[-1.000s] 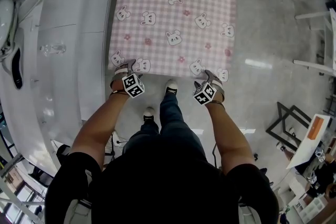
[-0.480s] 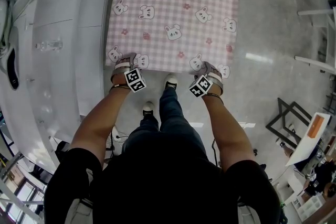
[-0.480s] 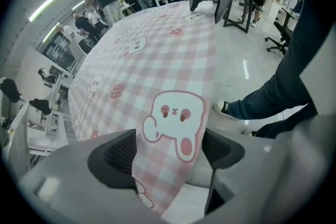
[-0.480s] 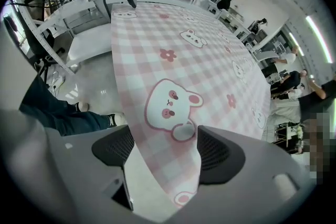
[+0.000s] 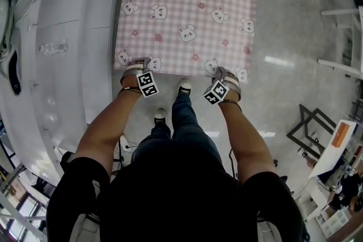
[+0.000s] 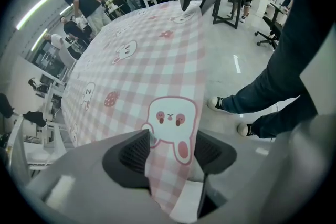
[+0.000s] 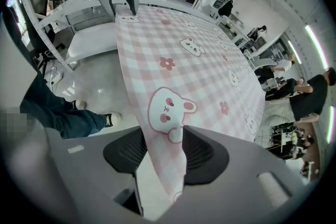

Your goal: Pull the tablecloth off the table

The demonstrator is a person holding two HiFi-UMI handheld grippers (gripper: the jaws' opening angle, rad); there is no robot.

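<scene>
Starting with the head view: tablecloth (image 5: 187, 14), pink check with bunny print, is spread flat on a raised top well above the floor (image 5: 295, 65). A white bench (image 5: 68, 37) lies along its left side. The left gripper (image 5: 136, 66) and right gripper (image 5: 225, 73) both sit at the cloth's near hem, one toward each corner, pointing steeply down. The person's shoes (image 5: 184, 88) are just below the hem, between the two grippers.

Left gripper view: the left gripper (image 6: 170, 152) has its jaws part spread. A strip of hem with one bunny hangs between them and spans the gap from pad (image 6: 134, 152) to pad. The cloth runs away flat toward the far gripper, and a trouser leg (image 6: 273, 92) is at right.

Right gripper view: the jaws of the right gripper (image 7: 163, 152) have just been closing and are about half spread. The bunny-printed hem hangs between the pads (image 7: 202, 152) and fills the gap, with no firm pinch visible. The far gripper sits on the same hem at the top of the view.
</scene>
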